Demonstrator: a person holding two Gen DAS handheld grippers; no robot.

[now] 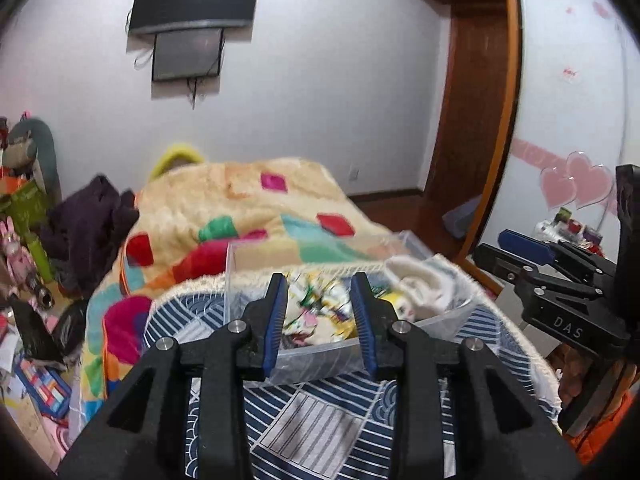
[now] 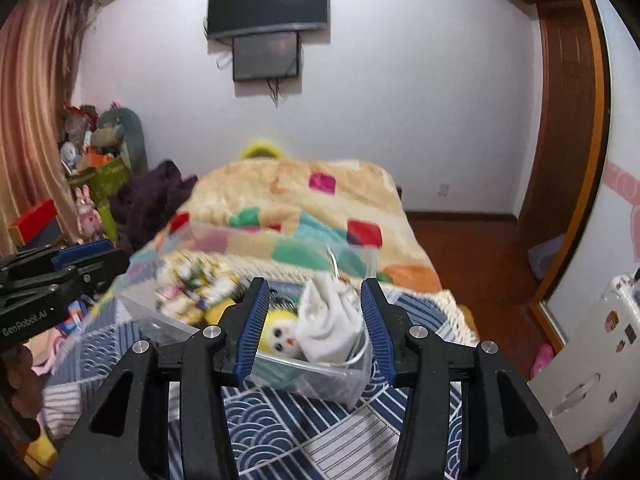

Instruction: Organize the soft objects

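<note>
A clear plastic box [image 1: 312, 364] [image 2: 312, 380] stands on a blue-and-white patterned cloth [image 1: 320, 420] at the near end of the bed. Inside lie a printed fabric piece [image 1: 316, 312] [image 2: 188, 284], a yellow doll with a painted face [image 1: 404, 308] [image 2: 280, 332] and a crumpled white cloth [image 1: 420, 284] [image 2: 328, 320]. My left gripper [image 1: 320, 284] [image 2: 116, 256] hovers open over the box's near side, with nothing between its blue pads. My right gripper [image 2: 314, 286] [image 1: 500, 250] is also open, above the doll and white cloth, touching neither.
A colourful patchwork blanket [image 1: 240, 208] covers the bed behind the box, with dark clothing [image 1: 92, 220] at its left edge. Plush toys and boxes [image 2: 100, 140] crowd the left wall. A white suitcase [image 2: 592, 360] and a wooden wardrobe [image 2: 568, 120] stand right.
</note>
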